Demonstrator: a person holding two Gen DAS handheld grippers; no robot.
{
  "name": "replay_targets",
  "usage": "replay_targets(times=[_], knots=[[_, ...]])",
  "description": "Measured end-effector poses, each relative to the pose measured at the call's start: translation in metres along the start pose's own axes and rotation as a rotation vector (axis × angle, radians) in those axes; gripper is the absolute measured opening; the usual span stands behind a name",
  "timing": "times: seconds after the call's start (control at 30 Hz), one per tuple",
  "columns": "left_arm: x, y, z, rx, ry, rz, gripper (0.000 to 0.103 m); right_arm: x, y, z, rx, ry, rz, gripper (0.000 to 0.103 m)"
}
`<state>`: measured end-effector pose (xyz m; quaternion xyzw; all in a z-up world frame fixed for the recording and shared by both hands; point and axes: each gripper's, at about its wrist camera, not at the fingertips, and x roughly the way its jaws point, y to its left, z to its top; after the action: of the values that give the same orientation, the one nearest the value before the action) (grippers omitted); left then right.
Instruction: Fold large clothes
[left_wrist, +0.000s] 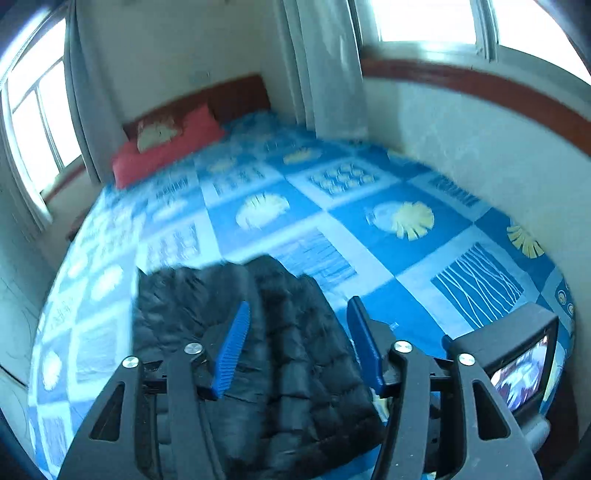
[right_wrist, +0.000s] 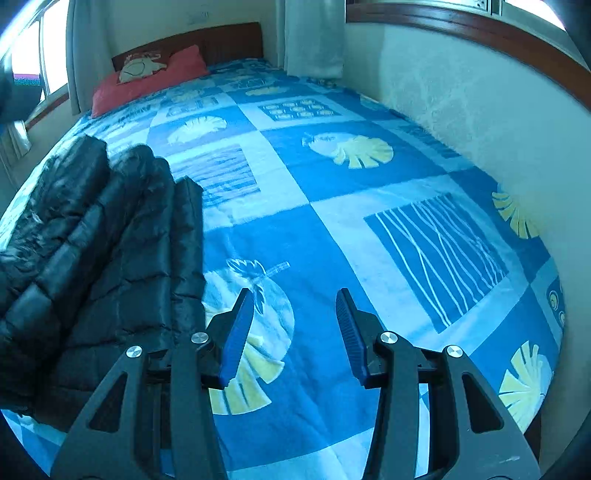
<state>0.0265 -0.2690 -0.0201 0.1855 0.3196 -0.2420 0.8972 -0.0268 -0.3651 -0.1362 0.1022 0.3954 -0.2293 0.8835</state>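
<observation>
- I see a black quilted puffer jacket (left_wrist: 280, 354), glossy and padded in stitched squares, lying folded in a thick bundle near the foot of the bed (right_wrist: 332, 229).
- My left tongs (left_wrist: 297, 347) hang above the jacket with their blue ribbed pads spread; nothing is pinched between them.
- My right tongs (right_wrist: 293, 332) are spread too, holding nothing, over bare bedcover just beside the jacket's edge.
- The bedcover is soft and fuzzy, a patchwork of blue and white squares with pale yellow leaf shapes and wavy white lines.
- A red pillow (right_wrist: 147, 75) lies against the wooden headboard (right_wrist: 229, 40).
- White curtains (left_wrist: 328, 66) hang by the windows.
</observation>
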Motion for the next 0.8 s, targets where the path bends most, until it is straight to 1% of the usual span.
replay_targets(times=[0.03,0.13,0.23,0.27,0.3,0.33,0.37,0.43,0.47,0.5,0.57,0.63,0.7,0.73,0.77,0.8], knots=[[-0.003,0.007,0.000,0.000,-0.011,0.014,0.057,-0.005,0.003,0.003,-0.003,-0.012,0.008,0.046],[-0.006,0.047,-0.008,-0.024,-0.023,0.077,0.058,-0.019,0.018,0.014,-0.016,-0.041,0.044,0.047],[-0.001,0.103,-0.028,-0.067,-0.017,0.197,0.058,-0.029,0.039,0.024,-0.038,-0.061,0.089,0.047],[0.002,0.120,-0.036,-0.081,-0.007,0.229,0.058,-0.031,0.047,0.028,-0.037,-0.061,0.122,0.050],[0.006,0.136,-0.044,-0.099,0.003,0.247,0.059,-0.033,0.053,0.031,-0.031,-0.061,0.150,0.058],[0.011,0.155,-0.055,-0.130,0.019,0.262,0.063,-0.036,0.062,0.034,-0.020,-0.065,0.197,0.067],[0.016,0.172,-0.066,-0.164,0.034,0.266,0.065,-0.036,0.069,0.037,-0.013,-0.060,0.235,0.072],[0.024,0.197,-0.084,-0.218,0.063,0.266,0.065,-0.033,0.086,0.042,-0.013,-0.033,0.301,0.076],[0.032,0.211,-0.098,-0.254,0.091,0.271,0.065,-0.031,0.094,0.044,-0.018,-0.017,0.321,0.078],[0.036,0.218,-0.106,-0.272,0.106,0.269,0.065,-0.026,0.104,0.044,-0.031,0.007,0.333,0.079],[0.047,0.228,-0.123,-0.295,0.141,0.260,0.065,-0.020,0.118,0.043,-0.053,0.036,0.325,0.079],[0.058,0.229,-0.134,-0.308,0.165,0.247,0.065,-0.013,0.127,0.039,-0.067,0.064,0.317,0.079],[0.063,0.229,-0.142,-0.317,0.180,0.225,0.065,-0.006,0.131,0.035,-0.068,0.098,0.319,0.073],[0.067,0.227,-0.144,-0.320,0.188,0.211,0.065,-0.004,0.133,0.033,-0.071,0.110,0.324,0.059],[0.067,0.226,-0.147,-0.321,0.190,0.205,0.065,-0.001,0.133,0.031,-0.075,0.126,0.329,0.041],[0.070,0.225,-0.148,-0.321,0.192,0.195,0.065,0.001,0.134,0.029,-0.079,0.136,0.328,0.033]])
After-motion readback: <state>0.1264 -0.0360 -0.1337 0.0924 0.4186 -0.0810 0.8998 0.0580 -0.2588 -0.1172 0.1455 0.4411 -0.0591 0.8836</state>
